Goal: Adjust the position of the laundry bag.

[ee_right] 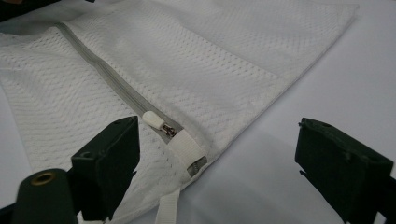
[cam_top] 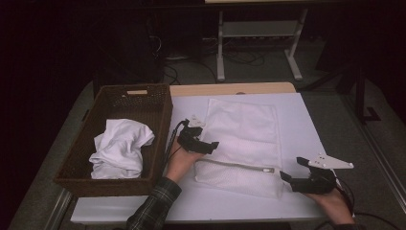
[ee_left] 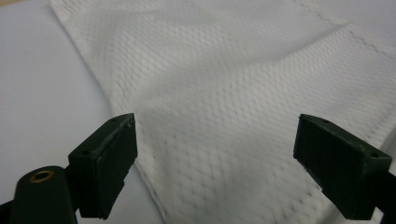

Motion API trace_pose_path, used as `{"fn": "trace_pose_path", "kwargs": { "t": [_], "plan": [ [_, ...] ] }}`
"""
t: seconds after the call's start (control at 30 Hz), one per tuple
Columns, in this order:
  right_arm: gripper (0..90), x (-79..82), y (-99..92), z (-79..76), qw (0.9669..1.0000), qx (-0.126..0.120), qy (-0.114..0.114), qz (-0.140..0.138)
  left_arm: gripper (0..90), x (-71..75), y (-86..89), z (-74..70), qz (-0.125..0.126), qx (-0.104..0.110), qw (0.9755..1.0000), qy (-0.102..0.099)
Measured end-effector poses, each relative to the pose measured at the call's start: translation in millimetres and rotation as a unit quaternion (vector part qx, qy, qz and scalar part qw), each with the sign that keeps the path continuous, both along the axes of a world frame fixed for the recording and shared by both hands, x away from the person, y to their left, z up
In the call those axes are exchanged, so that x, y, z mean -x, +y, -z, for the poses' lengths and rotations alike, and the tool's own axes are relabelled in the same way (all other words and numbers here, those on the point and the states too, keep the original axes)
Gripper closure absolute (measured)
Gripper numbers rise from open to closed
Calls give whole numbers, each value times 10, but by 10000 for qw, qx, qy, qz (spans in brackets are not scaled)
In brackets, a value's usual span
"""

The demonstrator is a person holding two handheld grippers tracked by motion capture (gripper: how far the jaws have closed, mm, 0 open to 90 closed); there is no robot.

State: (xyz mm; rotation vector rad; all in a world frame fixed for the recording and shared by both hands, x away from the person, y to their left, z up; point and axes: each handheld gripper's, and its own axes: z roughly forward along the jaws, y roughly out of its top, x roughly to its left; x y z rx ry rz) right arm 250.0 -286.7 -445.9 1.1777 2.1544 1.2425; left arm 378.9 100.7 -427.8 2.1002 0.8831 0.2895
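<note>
A white mesh laundry bag [cam_top: 244, 129] lies flat on the white table top [cam_top: 301, 124]. Its grey zipper [cam_top: 234, 165] runs along the near edge. My left gripper [cam_top: 208, 143] hovers open at the bag's left side; in the left gripper view its jaws [ee_left: 217, 154] stand wide apart over the mesh [ee_left: 233, 84], nothing between them. My right gripper [cam_top: 293, 168] is open at the bag's near right corner. In the right gripper view [ee_right: 217, 158] the zipper pull [ee_right: 156, 120] and a white tab [ee_right: 189, 149] lie just ahead of the left jaw.
A brown wicker basket [cam_top: 163, 120] stands at the table's left with a crumpled white garment [cam_top: 119, 146] inside. Behind the table are the white legs of another desk [cam_top: 220, 48] and cables on the floor. A plaid sleeve [cam_top: 153, 206] comes in at the bottom.
</note>
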Motion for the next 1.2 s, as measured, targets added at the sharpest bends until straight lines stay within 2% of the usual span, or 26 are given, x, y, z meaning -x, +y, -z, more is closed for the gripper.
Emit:
{"fn": "trace_pose_path", "kwargs": {
  "t": [0.07,0.17,0.2,0.33,0.43,0.6,0.77,0.83,1.0,1.03,1.1,1.13,1.2],
  "plan": [
    [135,-6,-1,7,10000,32,37,5,131,87,22,5,118,18,9999,-67],
    [135,-13,4,14,10000,65,46,25,131,130,36,7,124,-22,9999,-44],
    [135,-16,6,15,9999,78,62,33,131,181,54,13,163,50,9998,-63],
    [136,-24,11,21,9999,126,96,70,131,277,83,12,242,70,9997,-65],
    [136,-27,8,19,9997,147,138,111,131,360,103,-3,305,186,9993,-73],
    [139,-38,14,-3,9995,161,260,125,131,479,136,11,434,106,9990,-45],
    [138,-54,29,-34,9994,187,296,76,131,580,192,19,473,179,9987,-41],
    [143,-84,44,-64,9993,168,341,43,132,664,225,4,497,182,9985,-149],
    [148,-136,75,-89,9992,193,362,18,132,719,250,6,495,228,9985,-110],
    [154,-136,75,-89,9992,193,362,18,132,782,260,13,595,182,9979,-181],
    [154,-184,99,-104,9992,150,370,24,132,782,260,13,595,182,9979,-181],
    [158,-184,99,-104,9992,150,370,24,132,861,286,11,672,241,9971,-250],
    [165,-229,133,-117,9992,139,383,26,132,909,299,18,693,295,9969,-211]
  ]
}}
